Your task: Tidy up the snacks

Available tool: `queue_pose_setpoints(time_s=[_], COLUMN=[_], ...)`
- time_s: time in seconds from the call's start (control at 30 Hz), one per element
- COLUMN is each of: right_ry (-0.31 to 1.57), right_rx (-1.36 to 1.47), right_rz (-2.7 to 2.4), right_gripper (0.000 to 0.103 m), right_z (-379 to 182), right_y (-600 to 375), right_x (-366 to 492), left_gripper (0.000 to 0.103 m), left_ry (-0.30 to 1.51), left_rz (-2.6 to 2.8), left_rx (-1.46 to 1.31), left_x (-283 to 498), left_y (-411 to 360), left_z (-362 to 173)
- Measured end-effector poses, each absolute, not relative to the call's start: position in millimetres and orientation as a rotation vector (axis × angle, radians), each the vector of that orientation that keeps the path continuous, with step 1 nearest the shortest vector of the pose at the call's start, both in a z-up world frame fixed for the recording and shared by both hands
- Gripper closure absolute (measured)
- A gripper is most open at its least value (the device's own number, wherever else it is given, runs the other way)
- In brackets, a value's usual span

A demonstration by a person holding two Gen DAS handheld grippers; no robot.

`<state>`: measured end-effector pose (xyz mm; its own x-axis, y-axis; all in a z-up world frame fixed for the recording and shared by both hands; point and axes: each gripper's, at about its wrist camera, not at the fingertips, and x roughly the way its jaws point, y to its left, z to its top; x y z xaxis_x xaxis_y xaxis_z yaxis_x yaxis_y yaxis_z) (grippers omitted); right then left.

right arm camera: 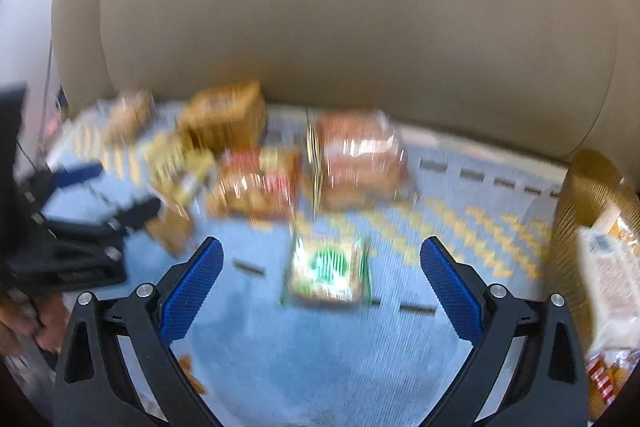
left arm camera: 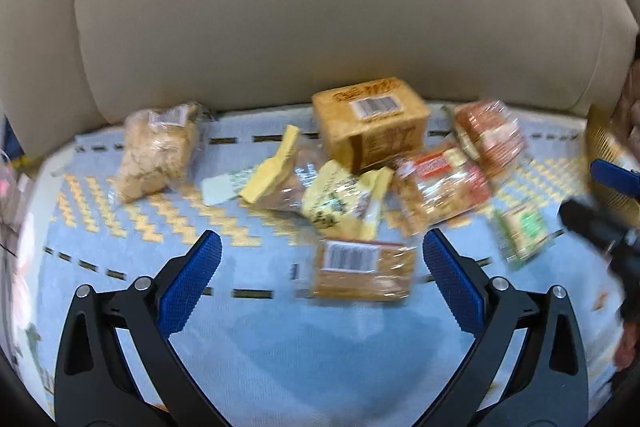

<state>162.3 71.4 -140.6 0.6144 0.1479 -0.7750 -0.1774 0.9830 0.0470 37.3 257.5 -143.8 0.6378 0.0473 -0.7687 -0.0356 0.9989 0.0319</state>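
Blurring snack packets [right arm camera: 256,183], basket [right arm camera: 592,203] cut off

Pale blue cloth [left arm camera: 280,347] under everything, yellow zigzag bands and dashed dark lines running across it. At twelve o'clock, a plain beige cushion [left arm camera: 280,7]. Centre, an orange-brown box [left arm camera: 372,123] with a white barcode label; just beside it, pale yellow packets [left arm camera: 344,203]. At two o'clock, red-and-orange packs [left arm camera: 440,183]. Green-and-white packet [right arm camera: 330,271], blurred. At three o'clock, a ribbed gold basket [right arm camera: 576,227]. Left gripper [left arm camera: 320,271] and right gripper [right arm camera: 320,271]: black arms, textured blue pads [left arm camera: 188,287]
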Motion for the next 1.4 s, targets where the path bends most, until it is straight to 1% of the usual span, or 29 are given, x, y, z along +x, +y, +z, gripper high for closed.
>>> queue_pose_setpoints(time_s=[0.23, 0.4, 0.53, 0.63, 1.4], right_ry=[0.944, 0.954, 0.906, 0.901, 0.9], right_rx=[-0.051, -0.053, -0.034, -0.027, -0.031], right_rz=[0.17, 0.181, 0.192, 0.195, 0.201], right_gripper=[0.005, 0.005, 0.005, 0.005, 0.005], right_z=[-168.2, -177.4, -182.3, -182.2, -181.6], right_y=[69.9, 69.9, 67.2, 63.9, 61.5], right_x=[182.0, 189.6, 185.8, 182.5, 176.5], left_gripper=[0.003, 0.003, 0.003, 0.003, 0.003], left_ry=[0.912, 0.888, 0.91, 0.901, 0.885], left_rz=[-0.027, -0.085, -0.079, -0.02, -0.014], left_rx=[-0.042, -0.057, 0.001, 0.12, 0.13], left_x=[32.9, 38.3, 45.5, 49.0, 44.5], left_y=[260.3, 256.8, 251.2, 232.6, 232.5], left_z=[-176.6, -177.4, -182.2, -194.2, -195.6])
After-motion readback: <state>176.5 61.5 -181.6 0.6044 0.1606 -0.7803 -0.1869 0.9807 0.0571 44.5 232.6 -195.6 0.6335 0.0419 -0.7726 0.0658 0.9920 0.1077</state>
